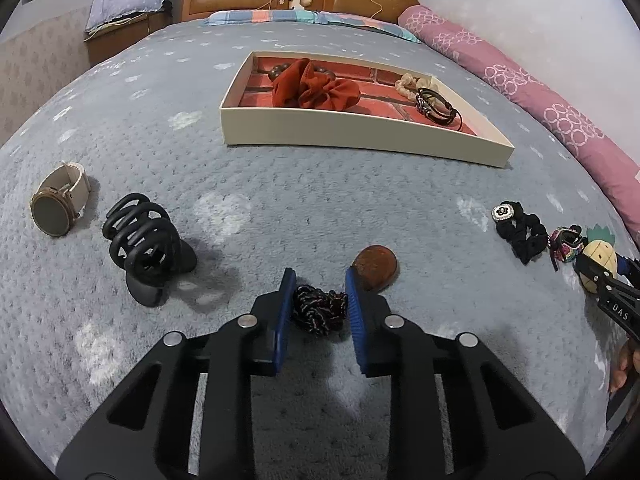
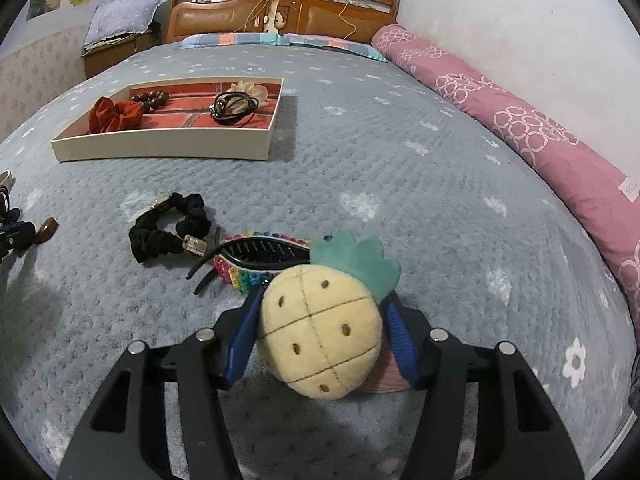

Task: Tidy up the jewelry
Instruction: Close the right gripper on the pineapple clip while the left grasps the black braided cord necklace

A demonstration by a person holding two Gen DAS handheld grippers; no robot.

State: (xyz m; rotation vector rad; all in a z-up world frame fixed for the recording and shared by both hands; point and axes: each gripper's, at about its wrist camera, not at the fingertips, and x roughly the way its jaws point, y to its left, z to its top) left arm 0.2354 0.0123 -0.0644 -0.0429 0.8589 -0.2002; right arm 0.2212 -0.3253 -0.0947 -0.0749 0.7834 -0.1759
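Observation:
My left gripper (image 1: pixel 318 284) is open, its blue pads either side of a dark braided hair tie (image 1: pixel 319 309) lying on the bed. A brown oval clip (image 1: pixel 376 266) lies just beyond the right pad. My right gripper (image 2: pixel 320 316) straddles a plush pineapple clip (image 2: pixel 320 330); the pads sit at its sides, and I cannot tell whether they grip it. The cream tray (image 1: pixel 360 136) holds a red scrunchie (image 1: pixel 312 88), brown beads, a cream scrunchie and a black bracelet (image 1: pixel 434 106); the tray also shows in the right wrist view (image 2: pixel 160 148).
A black claw clip (image 1: pixel 146 248) and a beige watch (image 1: pixel 60 204) lie left. A black scrunchie (image 2: pixel 170 228) and a rainbow-beaded clip (image 2: pixel 260 258) lie near the pineapple. A pink bolster (image 2: pixel 520 120) lines the right edge; the wooden headboard (image 2: pixel 280 12) is at the back.

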